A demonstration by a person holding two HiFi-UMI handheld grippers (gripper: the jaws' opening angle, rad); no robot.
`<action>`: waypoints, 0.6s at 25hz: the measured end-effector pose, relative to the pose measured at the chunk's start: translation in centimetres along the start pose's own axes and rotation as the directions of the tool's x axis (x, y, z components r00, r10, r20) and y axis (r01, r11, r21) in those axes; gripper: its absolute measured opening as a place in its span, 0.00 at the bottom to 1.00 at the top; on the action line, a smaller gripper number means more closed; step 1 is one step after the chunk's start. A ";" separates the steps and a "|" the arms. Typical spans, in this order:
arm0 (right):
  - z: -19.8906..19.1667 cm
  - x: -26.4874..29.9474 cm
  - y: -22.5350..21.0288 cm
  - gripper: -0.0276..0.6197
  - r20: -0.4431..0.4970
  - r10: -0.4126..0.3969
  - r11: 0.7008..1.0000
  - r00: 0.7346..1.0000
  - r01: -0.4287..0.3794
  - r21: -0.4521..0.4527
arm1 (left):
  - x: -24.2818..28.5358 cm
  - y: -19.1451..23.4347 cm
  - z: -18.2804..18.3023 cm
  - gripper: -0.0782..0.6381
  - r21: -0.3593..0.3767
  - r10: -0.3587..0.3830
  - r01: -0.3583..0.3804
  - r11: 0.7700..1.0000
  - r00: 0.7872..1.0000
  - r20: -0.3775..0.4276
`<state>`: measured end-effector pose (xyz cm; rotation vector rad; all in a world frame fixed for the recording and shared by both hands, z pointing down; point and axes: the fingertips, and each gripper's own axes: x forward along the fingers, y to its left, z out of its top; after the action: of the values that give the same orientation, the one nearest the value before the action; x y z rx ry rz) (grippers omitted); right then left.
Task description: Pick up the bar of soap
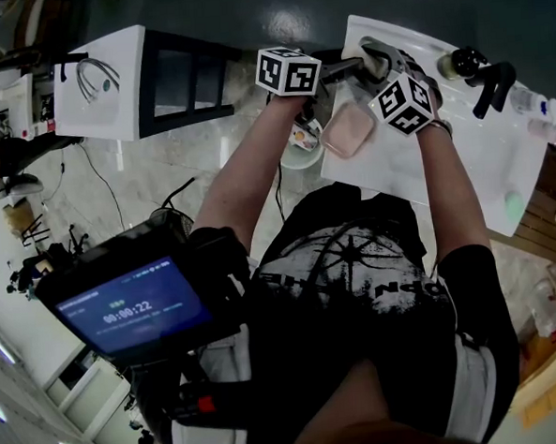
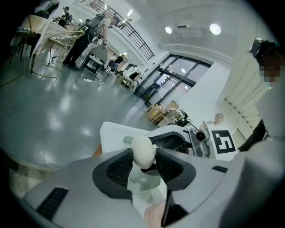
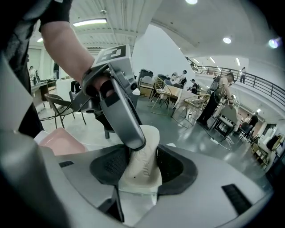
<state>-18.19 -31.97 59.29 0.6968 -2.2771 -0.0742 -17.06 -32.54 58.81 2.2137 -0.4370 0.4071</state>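
Soap bar (image 3: pixel 142 173), cream-white and oval, sits clamped in both left gripper (image 2: pixel 143 156) and right gripper (image 3: pixel 142 162), long axis running along the right jaws

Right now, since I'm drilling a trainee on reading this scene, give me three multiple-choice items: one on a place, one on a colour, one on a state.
1. Where does the pink dish lie?
A. on the floor
B. on the white table
C. on a chair

2. What colour is the bar of soap?
A. green
B. black
C. creamy white

3. How do the right tongs stand?
A. closed on the soap
B. wide open and empty
C. closed on the dish

Answers:
1 B: the head view shows the dish on the table's near edge, just below the marker cubes.
2 C: the soap looks creamy white in both gripper views.
3 A: the pads press on the soap's two sides, while the left tongs grip its other end.
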 end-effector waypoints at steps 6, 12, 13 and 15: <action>2.2 -3.3 -0.4 0.36 0.027 -0.046 0.998 0.999 0.047 -0.035 | -1.3 -3.3 1.6 0.34 0.053 -0.006 0.002 0.999 0.998 0.061; 4.5 -6.0 -1.1 0.36 0.055 -0.081 0.993 0.995 0.086 -0.083 | -2.7 -6.3 3.5 0.33 0.143 -0.002 -0.017 0.990 0.992 0.129; 5.0 -6.4 -1.0 0.36 0.060 -0.085 0.992 0.995 0.090 -0.088 | -3.1 -6.8 3.6 0.33 0.155 0.000 -0.021 0.988 0.991 0.137; 5.9 -7.2 -0.9 0.36 0.073 -0.094 0.989 0.993 0.101 -0.104 | -3.9 -7.7 4.0 0.33 0.178 -0.001 -0.027 0.984 0.988 0.157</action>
<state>-17.60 -29.99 50.17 0.7584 -2.2834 -0.2685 -16.52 -30.34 49.56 2.4295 -0.5163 0.2902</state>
